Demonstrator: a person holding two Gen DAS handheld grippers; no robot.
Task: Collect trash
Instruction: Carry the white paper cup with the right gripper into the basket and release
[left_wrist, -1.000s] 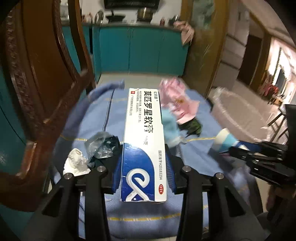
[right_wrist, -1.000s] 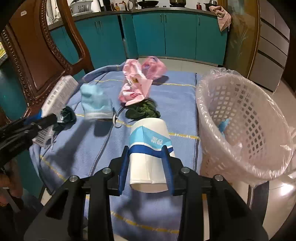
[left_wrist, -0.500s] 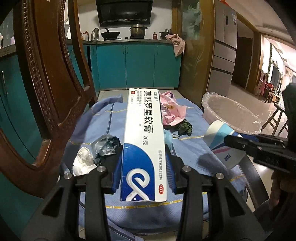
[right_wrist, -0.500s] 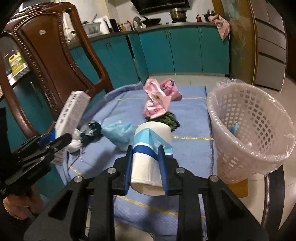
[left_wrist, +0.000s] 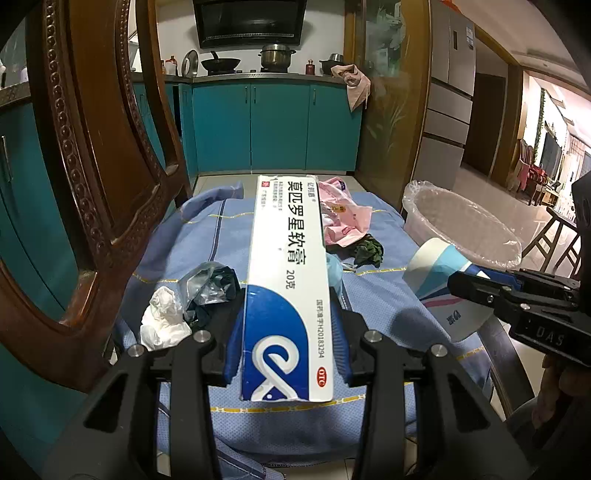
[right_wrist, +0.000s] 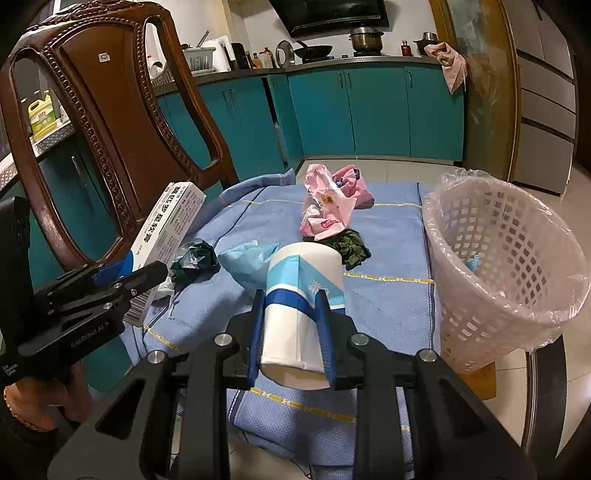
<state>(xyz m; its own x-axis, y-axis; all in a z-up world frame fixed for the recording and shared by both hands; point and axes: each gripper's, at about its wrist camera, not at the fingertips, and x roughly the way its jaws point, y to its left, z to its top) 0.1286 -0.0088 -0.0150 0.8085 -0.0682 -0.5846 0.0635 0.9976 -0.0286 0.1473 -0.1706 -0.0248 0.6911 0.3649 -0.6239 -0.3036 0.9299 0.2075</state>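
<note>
While left jaws clamp a white-and-blue ointment box (left_wrist: 288, 280), right jaws squeeze a dented blue-banded paper cup (right_wrist: 301, 295).

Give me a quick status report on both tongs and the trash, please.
Left tongs shut on ointment box. Right tongs shut on paper cup. Lined basket at right, path clear. Wrappers remain on blue cloth.

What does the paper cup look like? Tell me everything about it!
The paper cup is white with light blue and dark blue bands and looks a bit squashed. It lies tipped on its side, open mouth pointing away, lifted above the blue cloth. The right gripper pinches it from both sides, near the basket.
</note>
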